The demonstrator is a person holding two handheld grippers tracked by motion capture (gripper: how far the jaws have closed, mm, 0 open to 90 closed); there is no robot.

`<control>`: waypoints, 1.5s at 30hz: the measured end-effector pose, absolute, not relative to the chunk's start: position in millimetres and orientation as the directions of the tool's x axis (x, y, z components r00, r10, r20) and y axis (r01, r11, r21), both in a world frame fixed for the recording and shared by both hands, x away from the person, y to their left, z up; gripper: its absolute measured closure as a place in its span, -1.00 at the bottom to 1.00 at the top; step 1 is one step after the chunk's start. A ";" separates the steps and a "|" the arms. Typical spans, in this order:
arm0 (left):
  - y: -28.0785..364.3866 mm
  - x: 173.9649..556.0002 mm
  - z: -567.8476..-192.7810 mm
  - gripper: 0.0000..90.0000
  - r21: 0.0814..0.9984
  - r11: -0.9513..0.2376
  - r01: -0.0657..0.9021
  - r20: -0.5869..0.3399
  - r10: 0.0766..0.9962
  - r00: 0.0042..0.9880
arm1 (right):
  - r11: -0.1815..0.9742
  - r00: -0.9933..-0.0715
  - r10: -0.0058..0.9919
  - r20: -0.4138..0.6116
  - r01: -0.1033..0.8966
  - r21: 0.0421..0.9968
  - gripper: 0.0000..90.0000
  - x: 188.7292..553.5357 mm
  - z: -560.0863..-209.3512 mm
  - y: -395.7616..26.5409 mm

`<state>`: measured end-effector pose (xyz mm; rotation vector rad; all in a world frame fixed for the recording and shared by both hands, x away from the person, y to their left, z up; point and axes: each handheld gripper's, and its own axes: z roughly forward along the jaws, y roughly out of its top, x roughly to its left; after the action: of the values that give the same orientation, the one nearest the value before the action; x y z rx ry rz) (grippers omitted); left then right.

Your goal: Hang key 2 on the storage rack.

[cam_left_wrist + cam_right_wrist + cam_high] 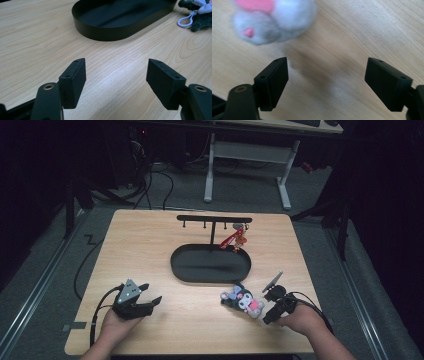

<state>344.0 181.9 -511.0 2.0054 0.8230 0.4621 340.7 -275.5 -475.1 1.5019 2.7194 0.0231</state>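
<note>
A plush toy keychain [243, 300], dark with grey ears and a pink patch, lies on the wooden table in front of the black oval tray [210, 265]. Its pale key ring [185, 20] and dark body show at the top right of the left gripper view. My right gripper [270, 305] hovers just right of the toy, open, with the toy's grey and pink end [272, 18] blurred above its left jaw. My left gripper [145, 296] rests open at the front left, jaws pointing toward the tray [120, 22]. A red keychain [234, 240] hangs from the black hook rack [214, 219].
The rack stands at the back rim of the tray and has several hooks. Bare wood [140, 250] lies between my left gripper and the tray. Beyond the table stand a white desk frame [245, 155] and floor cables [150, 185].
</note>
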 end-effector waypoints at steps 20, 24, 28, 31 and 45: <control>179.8 343.9 -512.6 -0.29 0.840 -0.404 0.363 0.010 0.681 0.732 | 0.579 -0.580 0.815 0.003 0.815 0.022 -0.76 346.3 -466.9 -232.9; 179.5 344.4 -512.6 -0.29 0.840 -0.404 0.362 0.010 0.679 0.734 | 0.618 -0.618 0.786 -0.014 0.786 0.021 -0.67 353.5 -472.9 -227.8; 179.3 345.2 -512.8 -0.29 0.839 -0.410 0.359 0.015 0.676 0.737 | 0.622 -0.622 0.783 -0.010 0.783 0.009 -0.63 360.2 -480.2 -222.7; 178.9 345.5 -513.6 -0.29 0.836 -0.413 0.361 0.013 0.673 0.740 | 0.612 -0.612 0.791 -0.001 0.791 0.004 -0.46 363.2 -483.0 -222.2; 178.6 344.4 -512.6 -0.30 0.840 -0.410 0.355 0.015 0.672 0.740 | 0.591 -0.591 0.806 0.015 0.806 0.031 0.04 361.8 -473.7 -220.9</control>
<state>344.4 178.6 -512.6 2.0337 0.7756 0.4429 361.8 -220.9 -473.7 1.4196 2.8013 0.0545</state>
